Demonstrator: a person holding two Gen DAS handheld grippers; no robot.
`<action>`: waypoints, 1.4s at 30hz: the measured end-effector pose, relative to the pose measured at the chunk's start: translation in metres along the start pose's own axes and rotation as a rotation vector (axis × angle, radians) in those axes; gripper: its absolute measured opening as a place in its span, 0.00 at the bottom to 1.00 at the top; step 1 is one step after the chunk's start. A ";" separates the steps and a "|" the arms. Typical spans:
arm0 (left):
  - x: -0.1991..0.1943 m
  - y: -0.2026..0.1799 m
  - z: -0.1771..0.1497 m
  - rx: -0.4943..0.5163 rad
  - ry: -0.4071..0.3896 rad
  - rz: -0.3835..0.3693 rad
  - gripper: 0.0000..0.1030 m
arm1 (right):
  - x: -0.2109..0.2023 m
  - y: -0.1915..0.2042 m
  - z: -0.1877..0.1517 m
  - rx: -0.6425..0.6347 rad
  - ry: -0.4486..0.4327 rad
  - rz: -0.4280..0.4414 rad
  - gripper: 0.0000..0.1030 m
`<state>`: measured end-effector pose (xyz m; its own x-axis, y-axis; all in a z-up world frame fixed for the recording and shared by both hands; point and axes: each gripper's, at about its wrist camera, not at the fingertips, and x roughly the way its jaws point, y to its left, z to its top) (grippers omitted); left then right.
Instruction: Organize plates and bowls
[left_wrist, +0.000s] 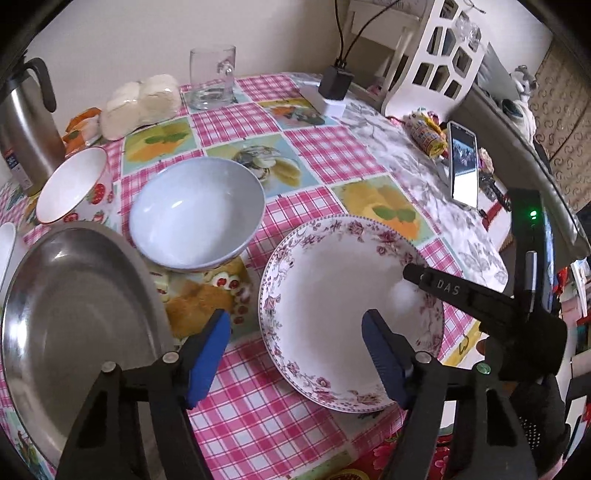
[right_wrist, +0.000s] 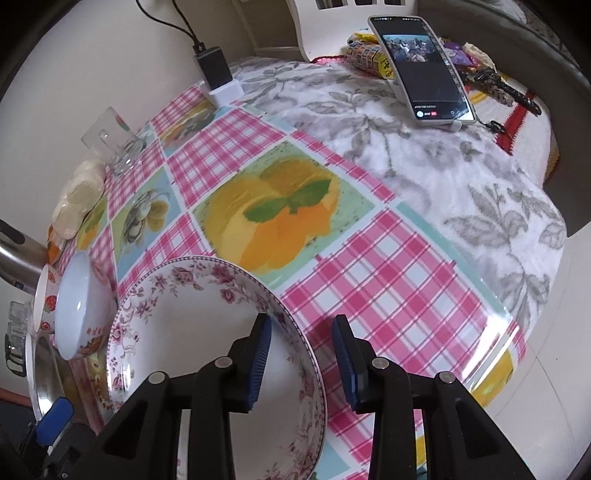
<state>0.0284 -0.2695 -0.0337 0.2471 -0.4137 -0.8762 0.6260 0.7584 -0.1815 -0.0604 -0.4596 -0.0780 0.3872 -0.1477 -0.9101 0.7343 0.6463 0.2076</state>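
Two grippers are ours here, one in each hand, over a table (left_wrist: 258, 406) covered with a pink checked cloth printed with fruit. Our left gripper (left_wrist: 295, 332) hangs with its blue-padded jaws spread wide and nothing between them; its right finger reaches over the near inner part of the floral plate (left_wrist: 332, 295), while its left finger hangs over the cloth between that plate and the steel plate (left_wrist: 74, 314). Whether either pad touches anything we cannot tell. Our right gripper (right_wrist: 301, 354) also has its jaws apart, straddling the right-hand rim of the floral plate (right_wrist: 207, 332): one pad sits inside over the white well, the other outside over the checked cloth, with a visible gap between pad and rim. The floral plate lies flat near the table's front edge. Behind it and to its left sits the pale blue bowl (left_wrist: 195, 218), just beside the strawberry bowl (left_wrist: 74, 188), with the steel plate in front of those two. Farther back we see a glass mug (left_wrist: 212, 77), a steel thermos (left_wrist: 26, 125), a black charger (left_wrist: 334, 83) on a white block, and a phone (left_wrist: 463, 166) propped up with its screen lit.
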 end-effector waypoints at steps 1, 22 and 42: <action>0.004 -0.001 0.001 0.001 0.011 0.001 0.72 | 0.000 -0.002 0.002 0.005 -0.001 0.003 0.36; 0.049 -0.017 -0.002 0.033 0.105 0.061 0.63 | 0.002 -0.005 0.009 0.014 -0.001 0.004 0.36; 0.060 0.012 -0.007 -0.092 0.101 -0.031 0.23 | 0.001 -0.007 0.008 0.015 -0.011 0.027 0.35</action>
<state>0.0459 -0.2814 -0.0914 0.1501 -0.3888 -0.9090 0.5608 0.7907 -0.2456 -0.0614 -0.4701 -0.0774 0.4137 -0.1386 -0.8998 0.7314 0.6391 0.2378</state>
